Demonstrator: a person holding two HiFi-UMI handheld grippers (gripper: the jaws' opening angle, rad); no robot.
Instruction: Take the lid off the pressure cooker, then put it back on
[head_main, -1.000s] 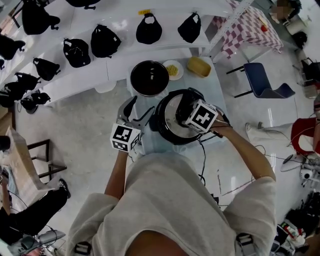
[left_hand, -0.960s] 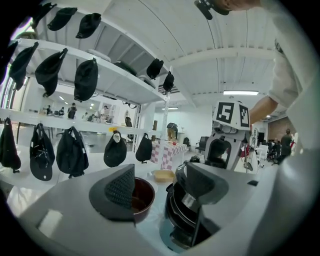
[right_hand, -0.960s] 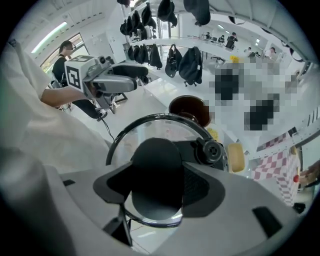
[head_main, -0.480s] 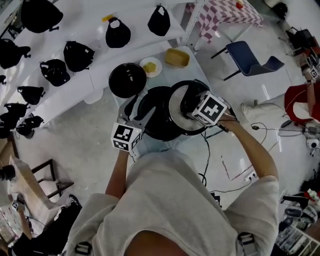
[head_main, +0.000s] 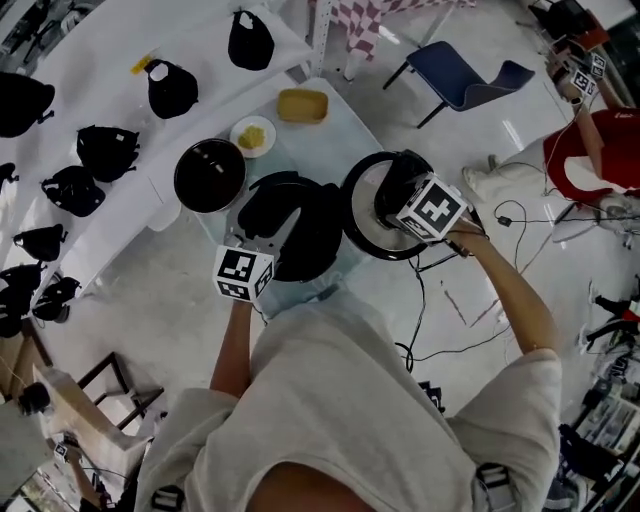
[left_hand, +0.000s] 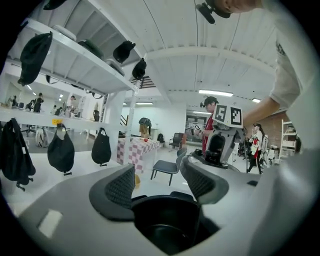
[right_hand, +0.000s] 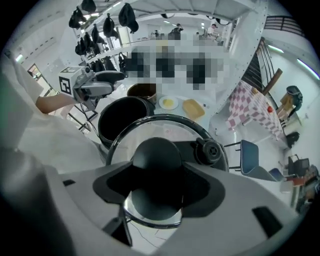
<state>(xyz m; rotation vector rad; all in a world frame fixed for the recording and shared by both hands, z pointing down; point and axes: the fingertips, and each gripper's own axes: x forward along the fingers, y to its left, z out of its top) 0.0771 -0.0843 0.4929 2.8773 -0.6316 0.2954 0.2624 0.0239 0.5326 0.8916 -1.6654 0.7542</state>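
Held the left gripper (left_hand: 157, 181) at the left side of the cooker (head_main: 318, 245), jaws spread wide and pressing on nothing. Had a dark round pan (head_main: 209, 176), a small plate (head_main: 252, 135) and a yellow dish (head_main: 302, 104) farther back on the table (head_main: 325, 140). Left the cooker open, upright. Clamped the right gripper (right_hand: 159, 186) on the black knob (right_hand: 156, 159) of the lid (head_main: 368, 228), jaws closed around it, lid lifted clear, just right of the cooker. Saw a blue chair (head_main: 455, 75) farther right on the floor (head_main: 160, 300).

In front of me the table (head_main: 338, 140) carries the cooker (head_main: 312, 238), a black pot (head_main: 210, 176), a plate (head_main: 253, 137) and a yellow box (head_main: 302, 104).
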